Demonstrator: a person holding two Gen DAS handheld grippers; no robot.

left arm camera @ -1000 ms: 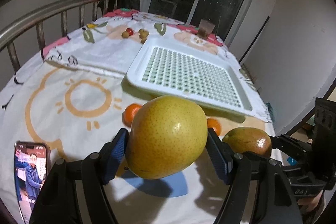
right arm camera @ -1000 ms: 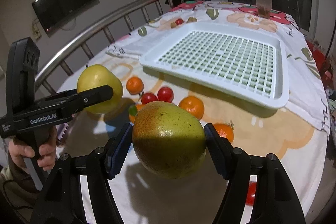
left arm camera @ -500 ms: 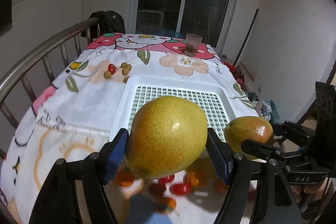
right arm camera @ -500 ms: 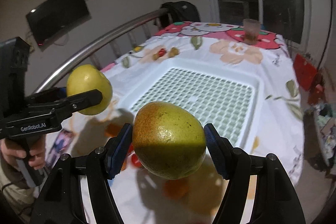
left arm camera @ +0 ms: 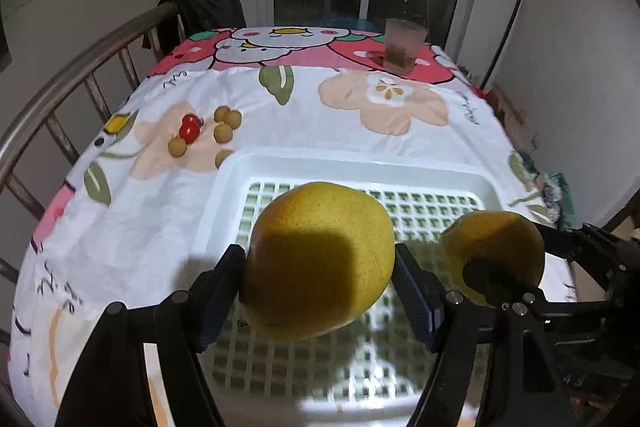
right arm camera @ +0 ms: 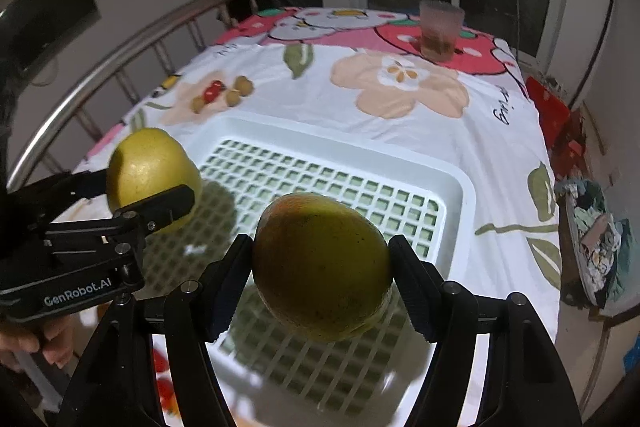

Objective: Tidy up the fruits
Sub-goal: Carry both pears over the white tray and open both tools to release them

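Now both fruits are carried above the white plastic tray (left arm camera: pixel 224 195), whereas a second earlier they were held short of it, over the sun-printed part of the cloth with small oranges and tomatoes below. That loose fruit has dropped almost out of sight behind the tray's near edge (only red blurs remain at the bottom left of the right wrist view).

The left gripper (left arm camera: pixel 320 287) is clenched on a yellow pear (left arm camera: pixel 320 259), round, smooth and finely speckled, its lower face in shadow; the blue ribbed pads (left arm camera: pixel 416 295) are pressed against both flanks. The right gripper (right arm camera: pixel 322 275) is clamped on a green-yellow mango (right arm camera: pixel 322 263), egg-shaped, with a reddish blush on top and dark flecks. Both fruits are held clear of the tray floor, the pear over the tray's left part, the mango over its middle.

The tray is rectangular with rounded corners, a raised rim and a square-grid slatted floor showing green beneath. Beyond the tray's far left corner a cluster of small olive-brown round fruits (left arm camera: pixel 224 125) and a cherry tomato (left arm camera: pixel 189 131) lie on the floral cloth (left arm camera: pixel 400 103). Farther beyond the tray, a translucent cup (left arm camera: pixel 402 45) with a brownish residue is set near the cloth's far edge. Left of the tray, a curved metal rail (left arm camera: pixel 80 75) is seen.
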